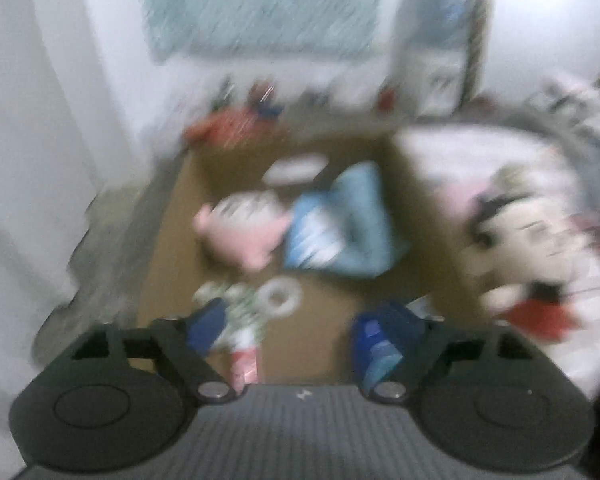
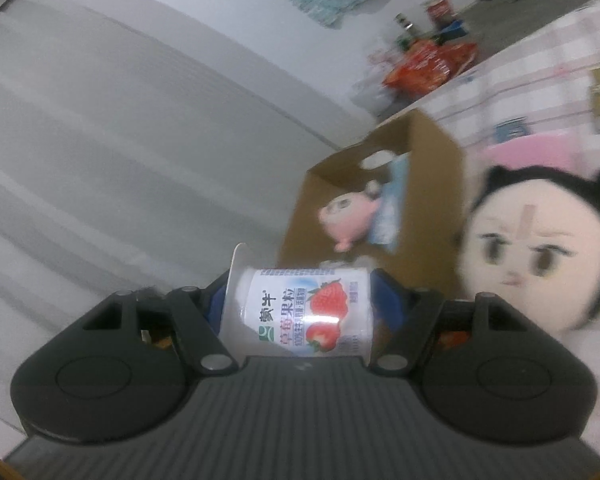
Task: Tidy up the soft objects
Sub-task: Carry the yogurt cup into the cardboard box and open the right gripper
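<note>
While blur smears the left view:
Left gripper (image 1: pixel 296 332): jaws wide apart, empty, above the box (image 1: pixel 172 216).
Right gripper (image 2: pixel 298 304): clamped on a yogurt cup (image 2: pixel 304 312).
Doll (image 2: pixel 540 248): beside the box.

Black grippers (image 1: pixel 296 336) (image 2: pixel 296 304): ribbed grey bodies, blue jaws, silver pivot screws

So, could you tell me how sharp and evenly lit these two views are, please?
Left wrist view: heavy motion blur smears the cardboard box and its toys. Right wrist view: much sharper, the yogurt cup label legible with slight glare; the doll slightly soft.
</note>
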Action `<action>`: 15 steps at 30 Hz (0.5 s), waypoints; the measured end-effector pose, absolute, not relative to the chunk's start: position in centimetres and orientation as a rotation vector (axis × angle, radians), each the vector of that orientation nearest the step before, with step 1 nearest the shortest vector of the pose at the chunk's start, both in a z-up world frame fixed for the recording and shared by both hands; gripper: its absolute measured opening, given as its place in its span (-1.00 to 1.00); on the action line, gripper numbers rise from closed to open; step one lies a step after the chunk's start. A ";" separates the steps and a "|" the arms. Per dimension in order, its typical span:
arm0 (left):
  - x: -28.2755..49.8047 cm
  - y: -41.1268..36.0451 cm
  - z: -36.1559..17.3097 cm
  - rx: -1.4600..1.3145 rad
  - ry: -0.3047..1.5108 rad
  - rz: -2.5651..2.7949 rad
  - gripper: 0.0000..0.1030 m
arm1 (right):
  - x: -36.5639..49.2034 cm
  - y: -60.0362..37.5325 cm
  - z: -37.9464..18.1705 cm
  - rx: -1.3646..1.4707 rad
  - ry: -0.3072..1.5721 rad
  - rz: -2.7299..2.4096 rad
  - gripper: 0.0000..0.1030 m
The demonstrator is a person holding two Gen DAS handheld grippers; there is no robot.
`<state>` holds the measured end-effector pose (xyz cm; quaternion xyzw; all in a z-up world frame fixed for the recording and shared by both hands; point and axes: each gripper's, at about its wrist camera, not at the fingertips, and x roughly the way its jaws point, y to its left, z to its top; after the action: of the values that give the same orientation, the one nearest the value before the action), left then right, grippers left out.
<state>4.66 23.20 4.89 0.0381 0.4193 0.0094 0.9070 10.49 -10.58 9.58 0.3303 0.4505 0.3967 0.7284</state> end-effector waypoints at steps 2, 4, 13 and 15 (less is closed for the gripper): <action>2.4 21.7 6.6 0.068 0.760 -0.062 0.89 | 11.4 -8.5 9.2 0.745 1.029 0.900 0.36; 0.9 20.3 7.7 0.056 0.690 -0.137 0.93 | 11.9 -6.5 8.6 0.769 1.076 0.928 0.36; -0.3 20.5 8.4 -0.080 0.642 -0.199 0.99 | 12.6 -1.4 5.8 0.863 1.228 0.997 0.33; 0.0 21.2 7.8 -0.111 0.642 -0.200 0.99 | 12.8 -1.0 5.4 0.874 1.245 0.995 0.33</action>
<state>0.04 21.22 7.82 -0.0544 0.3150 -0.0982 0.9424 12.75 -1.02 5.37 0.3793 0.5402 0.4316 0.6149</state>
